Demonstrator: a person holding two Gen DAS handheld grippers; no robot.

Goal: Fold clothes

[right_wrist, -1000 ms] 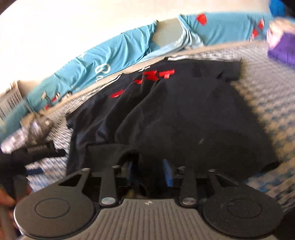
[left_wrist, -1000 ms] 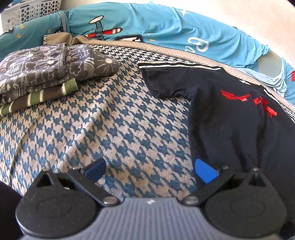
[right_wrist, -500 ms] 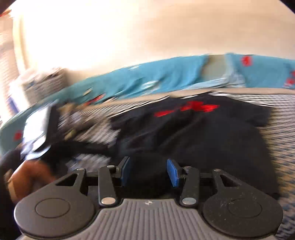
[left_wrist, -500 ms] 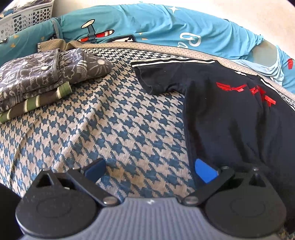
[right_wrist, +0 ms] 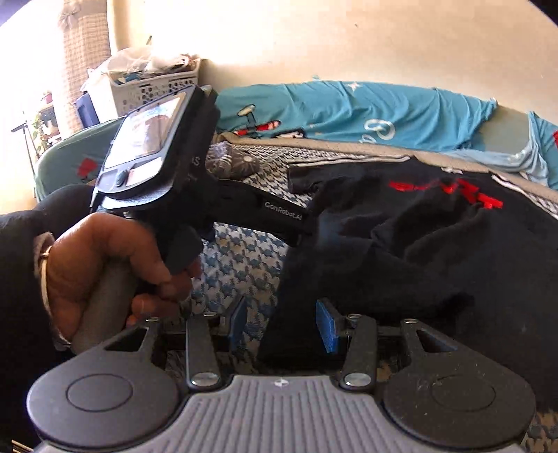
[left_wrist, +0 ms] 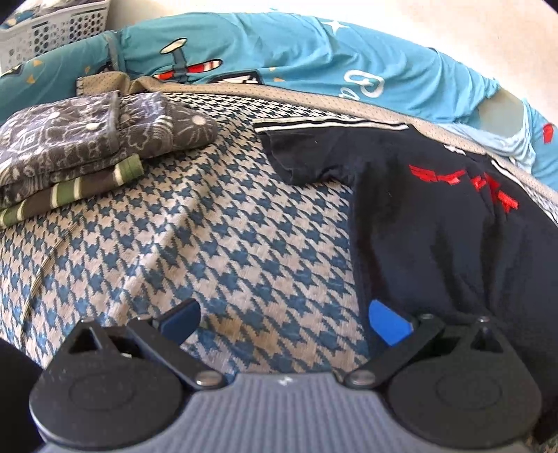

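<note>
- Left wrist view: the left tongs (left_wrist: 284, 319) hang spread wide over a bed (left_wrist: 209, 244) covered in blue-and-beige houndstooth, pinching nothing; one blue pad lies over bare bedcover, the other (left_wrist: 387, 322) at the edge of a black T-shirt (left_wrist: 436, 237).
- The black T-shirt, printed with red marks, lies on the right part of the bed, one sleeve spread toward the middle, its lower hem running under the tongs' right side.
- A stack of folded clothes (left_wrist: 87, 156), grey patterned on top and green striped beneath, sits at the far left of the bed, well apart from the shirt.
- Teal bedding (left_wrist: 279, 52) with an aeroplane print runs along the wall behind, and a white laundry basket (left_wrist: 52, 28) stands in the far left corner.
- Right wrist view: the right tongs (right_wrist: 282, 324) stand partly spread with a rumpled fold of the black T-shirt (right_wrist: 418, 251) between the blue pads; whether the pads press on the cloth cannot be told.
- The person's left hand (right_wrist: 104, 268), dark-sleeved with a bangle at the wrist, grips the handle of the other tool, whose body and screen fill the left foreground and hide part of the bed and the folded stack.
- A full white basket (right_wrist: 150, 87) sits beyond it against the wall.
</note>
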